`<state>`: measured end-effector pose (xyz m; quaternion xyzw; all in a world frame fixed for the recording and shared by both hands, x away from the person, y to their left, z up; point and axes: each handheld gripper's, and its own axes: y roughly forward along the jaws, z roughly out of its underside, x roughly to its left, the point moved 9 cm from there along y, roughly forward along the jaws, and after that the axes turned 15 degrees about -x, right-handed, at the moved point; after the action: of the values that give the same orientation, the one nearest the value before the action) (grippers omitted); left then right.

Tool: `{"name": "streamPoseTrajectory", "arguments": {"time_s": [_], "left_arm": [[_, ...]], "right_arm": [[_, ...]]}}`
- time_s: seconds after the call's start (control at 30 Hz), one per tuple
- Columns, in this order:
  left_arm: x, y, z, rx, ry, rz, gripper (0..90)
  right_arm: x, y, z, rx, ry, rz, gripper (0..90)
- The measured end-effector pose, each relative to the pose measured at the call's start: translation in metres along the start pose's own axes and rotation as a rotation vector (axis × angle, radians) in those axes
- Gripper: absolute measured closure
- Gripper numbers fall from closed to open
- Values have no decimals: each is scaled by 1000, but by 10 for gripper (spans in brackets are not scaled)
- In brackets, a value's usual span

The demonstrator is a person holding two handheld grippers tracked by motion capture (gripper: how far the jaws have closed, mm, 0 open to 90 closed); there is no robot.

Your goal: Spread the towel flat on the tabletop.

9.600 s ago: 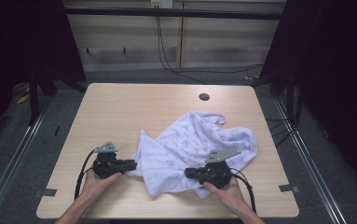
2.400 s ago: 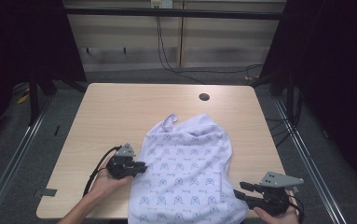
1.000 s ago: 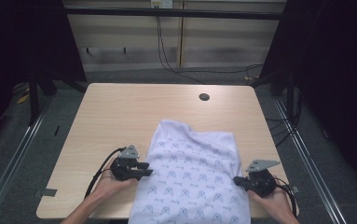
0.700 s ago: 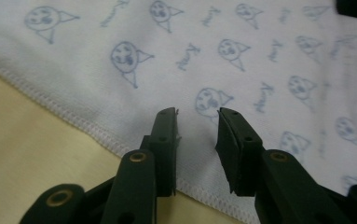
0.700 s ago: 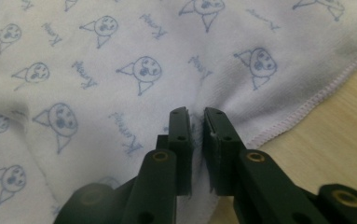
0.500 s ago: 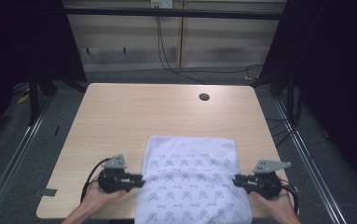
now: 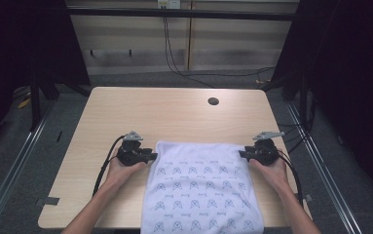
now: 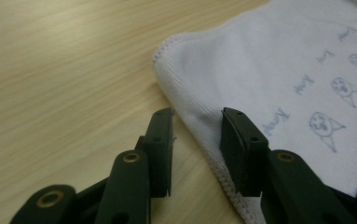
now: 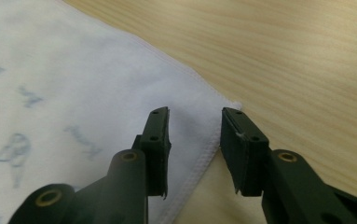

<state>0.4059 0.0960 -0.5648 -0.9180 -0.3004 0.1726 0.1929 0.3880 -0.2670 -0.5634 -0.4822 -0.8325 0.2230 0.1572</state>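
From twelve o'clock of the cloth (image 7: 201,187) I see bare table (image 7: 164,114) to sweep through, only a small dark hole (image 7: 213,101) at one o'clock; the cloth itself covers my near side.

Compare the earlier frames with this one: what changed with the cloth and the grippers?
The white patterned cloth, first crumpled, has been spread flat and drawn toward the near edge. The left gripper and right gripper moved apart to its far corners; both jaws have just been opening, cloth edge between them, unpinched. The table and its dark hole are unchanged.
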Motion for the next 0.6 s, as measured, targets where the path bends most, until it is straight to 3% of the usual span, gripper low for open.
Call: {"name": "streamPoseTrajectory", "arguments": {"time_s": [0.07, 0.1, 0.17, 0.23, 0.37, 0.43, 0.5, 0.6], "left_arm": [[-4, 2, 0, -1, 23, 10, 789], [-5, 2, -1, -4, 29, 17, 838], [0, -3, -7, -33, 25, -2, 883], [7, -12, -17, -78, 19, -31, 888], [18, -22, -37, -146, -2, -52, 891], [20, -21, -42, -158, 1, -62, 891], [24, -18, -42, -146, 22, -119, 883], [33, -15, -38, -157, -40, -161, 749]], "right_arm": [[0, 4, 1, 7, 3, 3, 611], [2, 6, 0, 3, 2, 1, 653], [4, 8, -3, -8, -7, -13, 832], [5, 8, -9, -29, 8, -5, 888], [0, 13, -23, -65, 22, -5, 897], [-4, 16, -32, -93, 27, 19, 897], [-9, 19, -38, -102, 18, 56, 890], [-13, 24, -36, -87, 28, 81, 758]]}}
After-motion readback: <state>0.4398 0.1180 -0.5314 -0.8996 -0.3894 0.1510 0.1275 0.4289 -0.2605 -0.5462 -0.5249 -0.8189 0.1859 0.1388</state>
